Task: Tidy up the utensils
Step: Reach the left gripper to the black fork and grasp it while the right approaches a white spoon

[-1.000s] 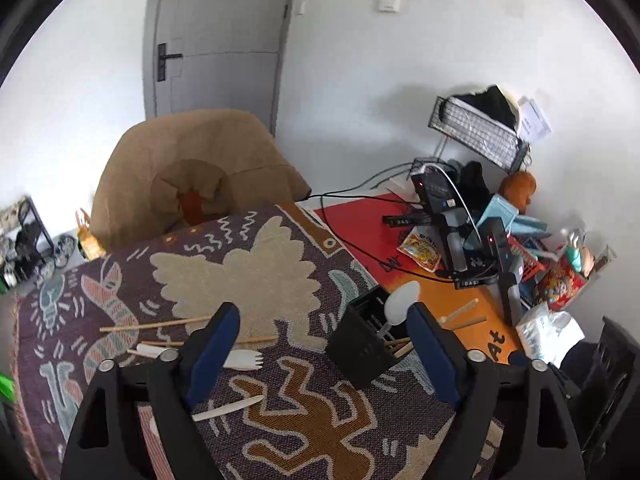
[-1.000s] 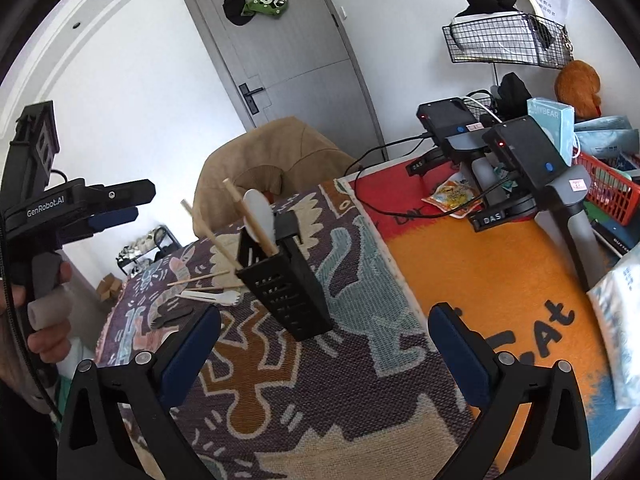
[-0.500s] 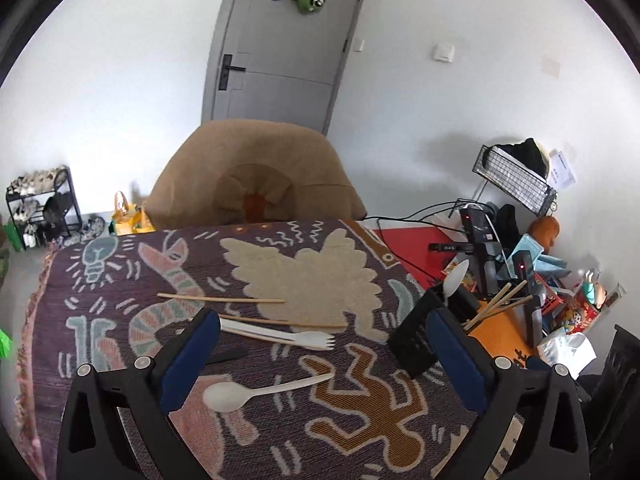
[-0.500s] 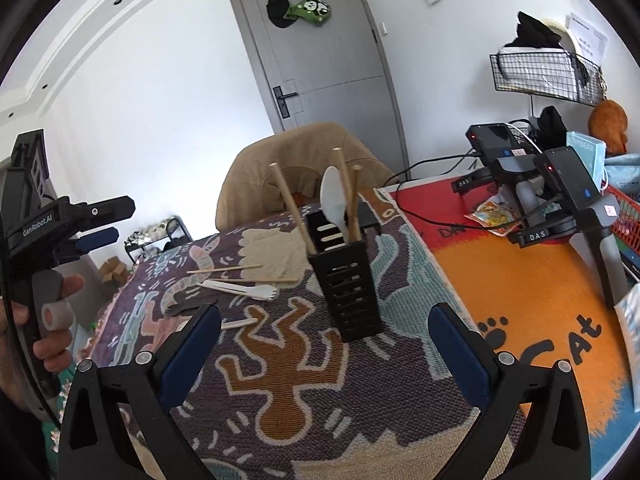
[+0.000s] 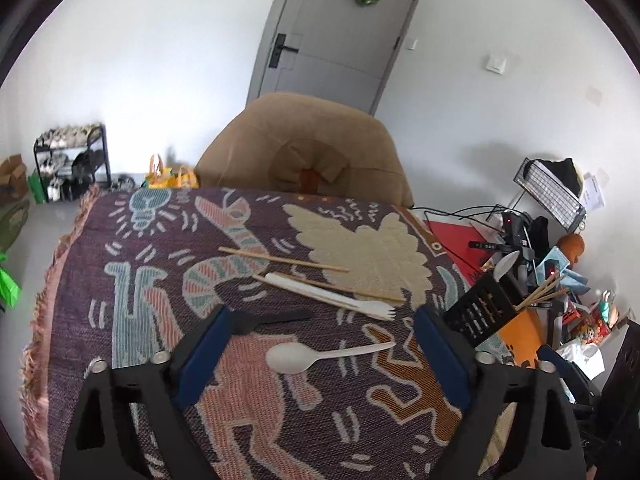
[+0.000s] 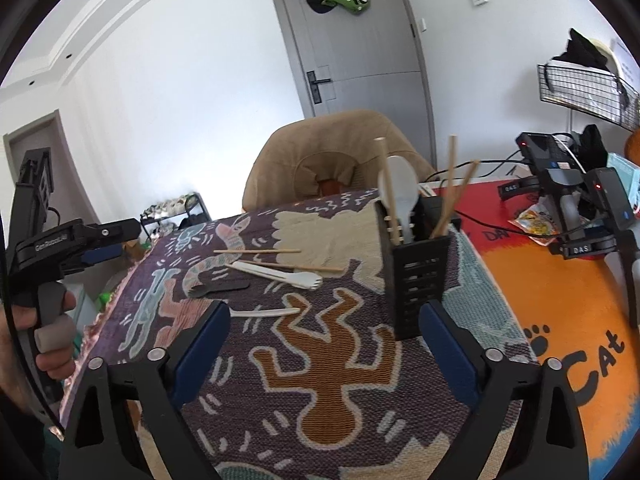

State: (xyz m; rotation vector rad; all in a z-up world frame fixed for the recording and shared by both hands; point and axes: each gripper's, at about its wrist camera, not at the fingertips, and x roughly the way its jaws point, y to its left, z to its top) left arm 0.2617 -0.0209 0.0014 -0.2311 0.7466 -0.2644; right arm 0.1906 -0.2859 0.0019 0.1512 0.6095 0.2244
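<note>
A black slotted utensil holder (image 6: 420,276) stands upright on the patterned cloth and holds a white spoon and several chopsticks; it shows at the right in the left wrist view (image 5: 478,312). Loose on the cloth lie a white spoon (image 5: 316,356), a white fork (image 5: 332,292), a black fork (image 5: 272,316) and two chopsticks (image 5: 280,258). My left gripper (image 5: 320,356) is open and empty, just above the white spoon. My right gripper (image 6: 324,340) is open and empty, in front of the holder. The left gripper also shows in the right wrist view (image 6: 96,252).
A tan chair (image 5: 308,152) stands behind the table. Black devices and cables (image 6: 572,200) sit on the orange and red mat (image 6: 560,300) to the right, with boxes and snack packets (image 5: 576,308). A wire shelf (image 6: 584,92) hangs on the wall.
My left gripper has swung left from the holder to over the loose utensils. The right wrist view has shifted so the holder stands upright and nearer its right finger.
</note>
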